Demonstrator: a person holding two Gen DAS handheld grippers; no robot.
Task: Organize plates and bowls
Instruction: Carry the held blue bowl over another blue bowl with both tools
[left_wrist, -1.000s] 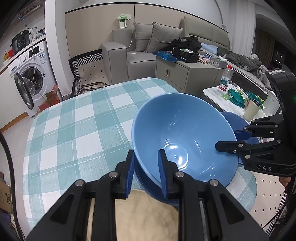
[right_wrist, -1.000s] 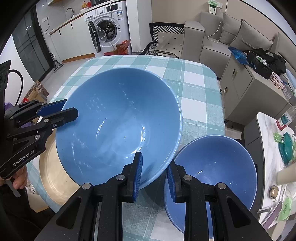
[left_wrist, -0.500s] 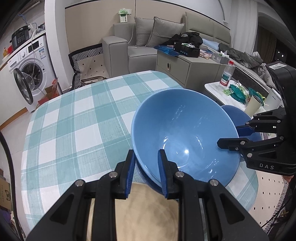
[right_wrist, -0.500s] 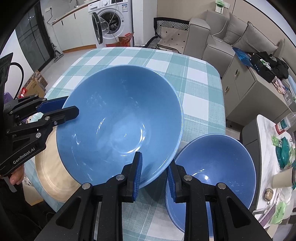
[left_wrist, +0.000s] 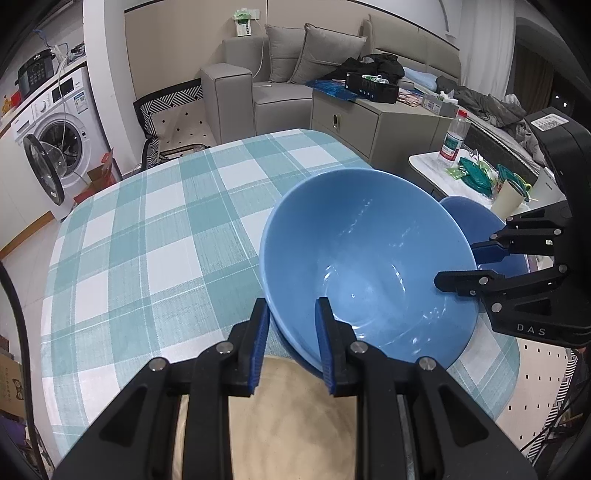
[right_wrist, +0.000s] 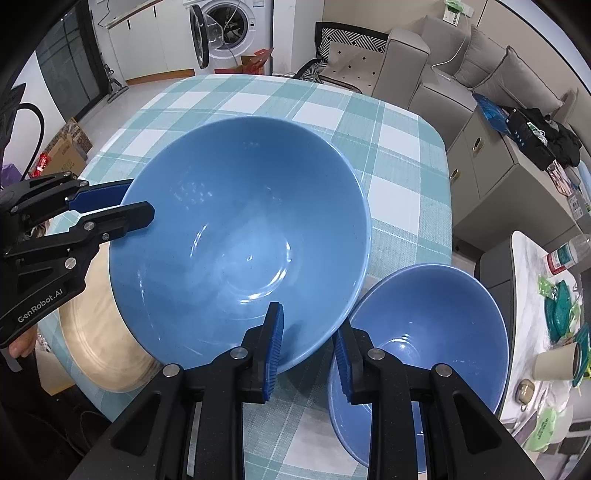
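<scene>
Big blue bowl (right_wrist: 240, 240) hangs tilted between both tongs: left tongs (left_wrist: 291, 328) pinch its near rim, right tongs (right_wrist: 308, 332) clamp the opposite rim, each set narrow with the wall between the pads. Under the left tongs lies a tan plate (right_wrist: 99, 339). Beside the right tongs sits a smaller blue bowl (right_wrist: 424, 339) on the checked tabletop (left_wrist: 147, 251).
</scene>
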